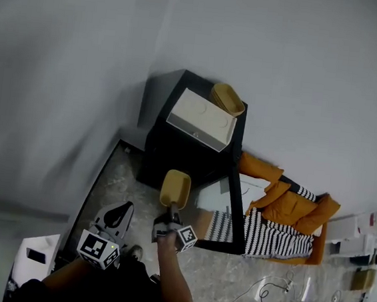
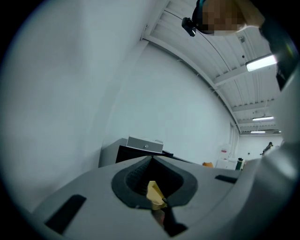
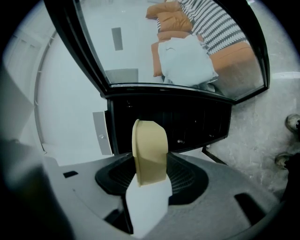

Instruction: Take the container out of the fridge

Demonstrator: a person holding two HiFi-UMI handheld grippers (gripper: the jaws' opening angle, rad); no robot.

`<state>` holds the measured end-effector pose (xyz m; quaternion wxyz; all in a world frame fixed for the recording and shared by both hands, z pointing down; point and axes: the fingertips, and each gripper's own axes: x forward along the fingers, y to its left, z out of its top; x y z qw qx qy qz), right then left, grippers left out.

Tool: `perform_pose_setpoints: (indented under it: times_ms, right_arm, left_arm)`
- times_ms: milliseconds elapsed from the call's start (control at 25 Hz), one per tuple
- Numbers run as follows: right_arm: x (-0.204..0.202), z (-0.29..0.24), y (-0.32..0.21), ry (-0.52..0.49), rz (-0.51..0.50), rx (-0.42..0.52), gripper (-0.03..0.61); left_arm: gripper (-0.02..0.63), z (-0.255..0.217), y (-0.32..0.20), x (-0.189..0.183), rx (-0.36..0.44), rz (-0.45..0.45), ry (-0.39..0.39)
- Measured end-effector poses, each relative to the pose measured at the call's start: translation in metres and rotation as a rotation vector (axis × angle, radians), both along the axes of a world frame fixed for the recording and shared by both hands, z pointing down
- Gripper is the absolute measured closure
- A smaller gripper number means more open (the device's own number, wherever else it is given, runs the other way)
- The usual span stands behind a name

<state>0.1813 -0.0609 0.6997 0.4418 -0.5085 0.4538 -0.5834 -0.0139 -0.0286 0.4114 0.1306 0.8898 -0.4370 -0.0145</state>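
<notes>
Before one fridge (image 1: 169, 153), right gripper (image 1: 170, 213) holds one container (image 1: 175, 187), seemingly empty.

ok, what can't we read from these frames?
- Fridge interior: just dark in the right gripper view and the head view, so shelves and contents are unreadable.
- Container contents: it sits edge-on in the right claw, and it is too small in the head view.
- Yellow scrap in the hollow of the shut left claw: too small to identify.
</notes>
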Motion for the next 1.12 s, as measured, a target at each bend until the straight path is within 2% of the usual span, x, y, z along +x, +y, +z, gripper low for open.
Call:
perform_pose_setpoints:
  times_ms: [200,400,920,1120]
  right_arm:
    - [-0.016,-0.029,0.016,-0.012,-0.006,0.000,0.391]
    - [-0.026,-0.070,0.032,-0.005,-0.026,0.042,0.391]
    - [-0.049,-0.141,0.085,-0.061,-0.037,0.079,0.390]
    - [-0.056,-0.175,0.104,-0.071,-0.037,0.106,0.388]
  left_arm:
    - [0.609,-0.002,0.002,-0.011,0.010,0.007,0.017]
    - [0.610,0.012,0.005,-0.017,0.017,0.019,0.027]
    - [0.610,0.006,0.012,-0.029,0.028,-0.005,0.016]
    - [0.609,0.019,0.015,-0.037,0.029,-0.022,0.003]
